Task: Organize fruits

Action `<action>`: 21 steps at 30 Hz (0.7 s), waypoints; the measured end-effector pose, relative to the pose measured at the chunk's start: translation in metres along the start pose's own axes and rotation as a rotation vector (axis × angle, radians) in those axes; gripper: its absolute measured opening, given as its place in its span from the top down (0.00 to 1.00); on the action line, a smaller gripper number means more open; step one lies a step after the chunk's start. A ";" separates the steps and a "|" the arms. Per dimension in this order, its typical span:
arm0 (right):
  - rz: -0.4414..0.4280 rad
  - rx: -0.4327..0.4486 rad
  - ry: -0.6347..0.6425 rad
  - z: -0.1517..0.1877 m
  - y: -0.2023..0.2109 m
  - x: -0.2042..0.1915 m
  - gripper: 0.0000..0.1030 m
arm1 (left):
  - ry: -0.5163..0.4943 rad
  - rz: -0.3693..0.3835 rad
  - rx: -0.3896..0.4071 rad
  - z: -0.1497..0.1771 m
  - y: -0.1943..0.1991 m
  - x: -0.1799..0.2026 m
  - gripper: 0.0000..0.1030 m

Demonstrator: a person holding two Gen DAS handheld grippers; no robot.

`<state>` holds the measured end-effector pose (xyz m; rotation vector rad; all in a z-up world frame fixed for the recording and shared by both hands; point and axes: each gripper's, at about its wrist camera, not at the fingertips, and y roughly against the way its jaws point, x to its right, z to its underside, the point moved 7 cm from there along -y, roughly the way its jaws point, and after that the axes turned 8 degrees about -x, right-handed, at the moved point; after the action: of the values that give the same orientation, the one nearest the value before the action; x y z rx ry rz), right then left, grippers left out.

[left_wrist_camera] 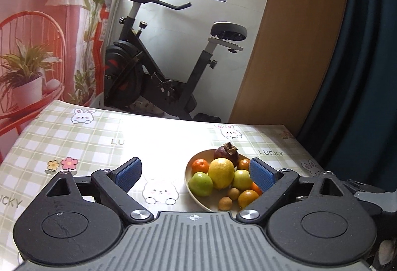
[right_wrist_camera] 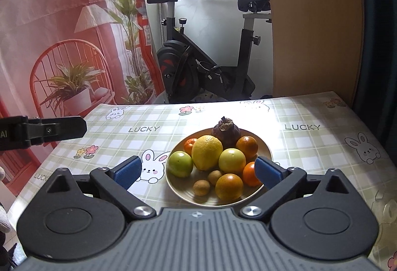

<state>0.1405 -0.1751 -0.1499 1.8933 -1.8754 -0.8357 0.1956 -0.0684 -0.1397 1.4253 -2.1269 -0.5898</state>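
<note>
While both tongs hang above the desk [right_wrist_camera: 310, 147], neither has hold of anything. Left tongs [left_wrist_camera: 196, 175]: jaws wide apart, blue pads [left_wrist_camera: 129, 175] bare, nothing btwn them; seen from the right wrist view as a black bar entering from the left edge, off to the left of the plate. Right tongs [right_wrist_camera: 197, 171]: jaws likewise spread wide, pads [right_wrist_camera: 125, 174] bare, plate framed btwn them but not touched.

Fruit: all on one round beige plate [right_wrist_camera: 266, 147], which sits on the desk's green-check cloth w/ rabbit prints and "LUCKY" lettering. Contents, right wrist view:
- lemon [right_wrist_camera: 207, 152], large, yellow, centre, resting on the other fruit.
- dark purple fruit [right_wrist_camera: 226, 133] w/ dried calyx, at the far side, behind the lemon.
- green apple [right_wrist_camera: 180, 164] at left rim; yellow-green apple [right_wrist_camera: 232, 160] right of the lemon.
- orange citrus, four: one [right_wrist_camera: 189, 144] far left behind the lemon, one [right_wrist_camera: 247, 145] far right, one [right_wrist_camera: 250, 174] at the right rim partly behind the right pad, one [right_wrist_camera: 228, 186] at the near side.
- two small brown round fruits [right_wrist_camera: 201, 188], near side, touching or nearly so; type cannot be told.

Left wrist view shows the same plate [left_wrist_camera: 196, 157] right of centre, its right part hidden by the right-hand pad.

Beyond the desk: exercise bike [right_wrist_camera: 198, 60], window, printed red curtain [right_wrist_camera: 62, 35], wooden panel at right.
</note>
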 end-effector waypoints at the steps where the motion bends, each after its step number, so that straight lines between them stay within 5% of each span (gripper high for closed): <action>1: -0.005 0.002 0.001 -0.001 0.004 -0.003 0.02 | 0.001 -0.016 0.005 0.000 0.006 -0.004 0.08; 21: 0.036 0.060 0.060 -0.009 0.047 -0.034 0.02 | 0.070 -0.029 0.095 0.000 0.052 -0.029 0.05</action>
<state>0.1112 -0.1460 -0.1085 1.8917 -1.9130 -0.7114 0.1674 -0.0231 -0.1130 1.5076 -2.1076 -0.4480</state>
